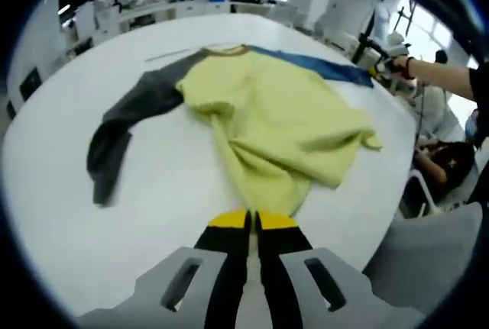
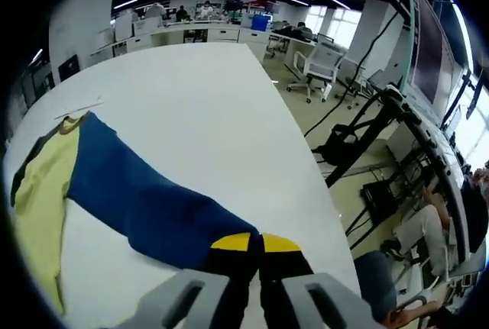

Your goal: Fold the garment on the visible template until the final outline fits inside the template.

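A long-sleeved garment (image 1: pixel 267 115) lies crumpled on the white table (image 1: pixel 168 191). Its body is yellow-green, one sleeve is grey (image 1: pixel 126 123) and the other sleeve is blue (image 1: pixel 321 66). My left gripper (image 1: pixel 252 220) is shut on the bunched yellow hem near the table's front edge. In the right gripper view the blue sleeve (image 2: pixel 145 199) runs from the collar (image 2: pixel 72 123) down to my right gripper (image 2: pixel 257 243), which is shut on the cuff end. That right gripper (image 1: pixel 386 66), held by a person's hand, also appears far right in the left gripper view. A thin line (image 1: pixel 168 55) marks the table beyond the collar.
The table's right edge (image 2: pixel 306 169) drops to a floor with office chairs (image 2: pixel 317 66), cables and a stand (image 2: pixel 359 138). A seated person (image 1: pixel 447 165) and a grey chair back (image 1: pixel 435 260) are close by the table's right side. Desks stand along the back wall.
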A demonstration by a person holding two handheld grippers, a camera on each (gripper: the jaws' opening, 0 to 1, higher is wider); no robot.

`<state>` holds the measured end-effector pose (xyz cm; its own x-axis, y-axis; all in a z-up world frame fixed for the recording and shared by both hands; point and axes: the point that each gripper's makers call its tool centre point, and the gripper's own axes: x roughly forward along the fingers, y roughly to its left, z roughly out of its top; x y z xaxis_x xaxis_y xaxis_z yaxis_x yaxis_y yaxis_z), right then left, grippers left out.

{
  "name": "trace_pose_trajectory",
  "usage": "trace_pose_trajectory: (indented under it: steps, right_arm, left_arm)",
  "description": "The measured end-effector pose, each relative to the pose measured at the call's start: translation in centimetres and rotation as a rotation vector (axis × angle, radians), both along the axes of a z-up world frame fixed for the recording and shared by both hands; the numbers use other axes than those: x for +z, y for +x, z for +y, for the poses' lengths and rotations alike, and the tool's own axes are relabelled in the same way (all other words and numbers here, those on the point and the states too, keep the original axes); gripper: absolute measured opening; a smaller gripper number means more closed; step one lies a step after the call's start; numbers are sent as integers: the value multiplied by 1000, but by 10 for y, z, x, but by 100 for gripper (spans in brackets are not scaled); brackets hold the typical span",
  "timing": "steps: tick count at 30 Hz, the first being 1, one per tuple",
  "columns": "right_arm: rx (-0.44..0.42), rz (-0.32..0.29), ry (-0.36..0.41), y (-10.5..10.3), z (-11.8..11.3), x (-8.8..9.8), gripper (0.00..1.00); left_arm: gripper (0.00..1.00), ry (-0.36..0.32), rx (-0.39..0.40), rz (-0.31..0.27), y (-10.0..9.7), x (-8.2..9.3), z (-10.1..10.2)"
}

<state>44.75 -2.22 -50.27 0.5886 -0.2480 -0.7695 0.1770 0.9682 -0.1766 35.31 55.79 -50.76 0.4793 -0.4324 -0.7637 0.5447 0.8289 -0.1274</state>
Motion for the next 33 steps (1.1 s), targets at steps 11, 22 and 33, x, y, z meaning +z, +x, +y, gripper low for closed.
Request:
trace_pose_trajectory:
  steps: [11, 22, 33]
  right_arm:
    - [-16, 12, -22, 7, -14, -1, 0]
    - [-15, 13, -9, 4, -13, -7, 0]
    - [-37, -14, -22, 1, -5, 1, 20]
  left_arm:
    - [0, 99, 19, 27, -7, -13, 20]
    - [0, 120, 126, 59, -14, -15, 46]
    - [1, 120, 115, 36, -13, -17, 44]
